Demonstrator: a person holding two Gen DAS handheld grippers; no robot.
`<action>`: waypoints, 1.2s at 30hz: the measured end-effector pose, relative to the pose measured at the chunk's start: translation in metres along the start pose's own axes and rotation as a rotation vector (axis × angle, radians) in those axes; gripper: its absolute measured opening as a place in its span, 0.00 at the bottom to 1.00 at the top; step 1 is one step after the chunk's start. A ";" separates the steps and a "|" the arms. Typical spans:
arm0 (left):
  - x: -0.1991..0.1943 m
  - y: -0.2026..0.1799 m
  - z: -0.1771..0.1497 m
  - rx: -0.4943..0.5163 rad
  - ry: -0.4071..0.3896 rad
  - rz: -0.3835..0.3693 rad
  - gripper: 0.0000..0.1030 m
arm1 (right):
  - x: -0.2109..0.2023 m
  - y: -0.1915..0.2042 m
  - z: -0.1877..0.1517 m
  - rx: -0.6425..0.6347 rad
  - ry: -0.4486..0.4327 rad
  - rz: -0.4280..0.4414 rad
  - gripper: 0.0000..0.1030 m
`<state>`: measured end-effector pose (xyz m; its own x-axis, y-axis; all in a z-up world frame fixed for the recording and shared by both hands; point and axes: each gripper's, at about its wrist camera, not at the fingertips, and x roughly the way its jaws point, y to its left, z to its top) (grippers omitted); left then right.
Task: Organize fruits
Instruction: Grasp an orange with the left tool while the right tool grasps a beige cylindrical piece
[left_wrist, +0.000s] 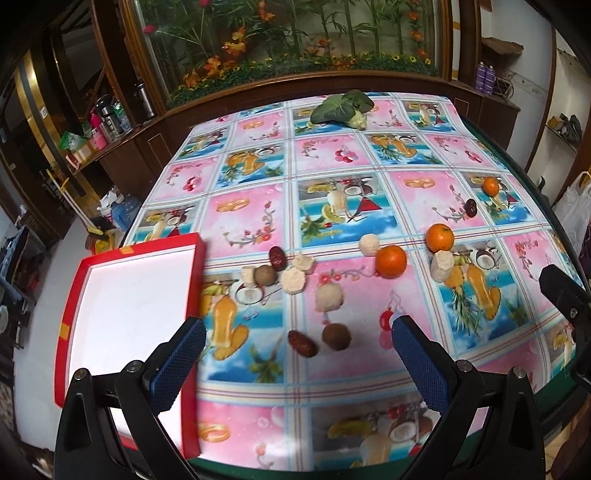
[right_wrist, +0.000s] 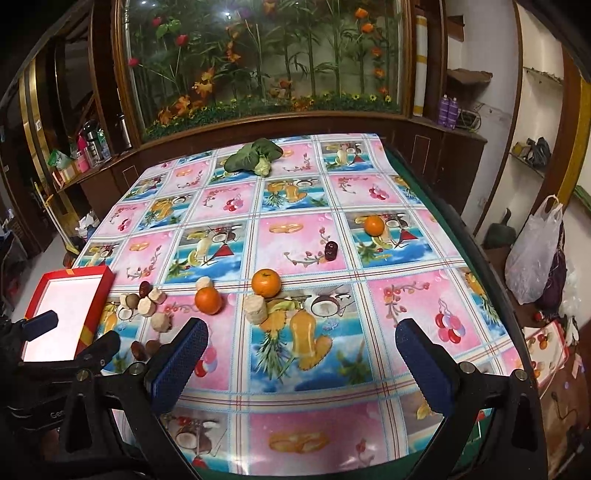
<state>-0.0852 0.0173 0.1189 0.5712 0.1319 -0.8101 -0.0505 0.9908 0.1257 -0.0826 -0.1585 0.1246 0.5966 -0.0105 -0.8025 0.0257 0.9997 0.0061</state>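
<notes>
My left gripper is open and empty above a red date and a brown round fruit. Three oranges lie on the tablecloth: one, one, and a far one. Several pale cut pieces and another date lie near a red-rimmed white tray at the left edge. My right gripper is open and empty, near a pale piece and two oranges. The tray also shows in the right wrist view.
A leafy green vegetable lies at the table's far edge. A dark date and an orange sit toward the right. A wooden cabinet with a plant display stands behind. A plastic bag hangs right of the table.
</notes>
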 end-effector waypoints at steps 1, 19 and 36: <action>0.002 -0.003 0.000 0.003 0.002 -0.003 0.99 | 0.003 -0.002 0.000 0.000 0.003 0.002 0.99; 0.059 0.042 0.002 -0.053 0.115 -0.116 0.92 | 0.081 0.015 -0.013 0.047 0.183 0.240 0.60; 0.127 -0.008 0.055 0.024 0.162 -0.316 0.67 | 0.125 0.017 -0.012 0.071 0.216 0.237 0.17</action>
<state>0.0333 0.0250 0.0464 0.4178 -0.1763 -0.8913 0.1283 0.9826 -0.1342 -0.0171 -0.1424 0.0173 0.4087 0.2349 -0.8819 -0.0332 0.9695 0.2428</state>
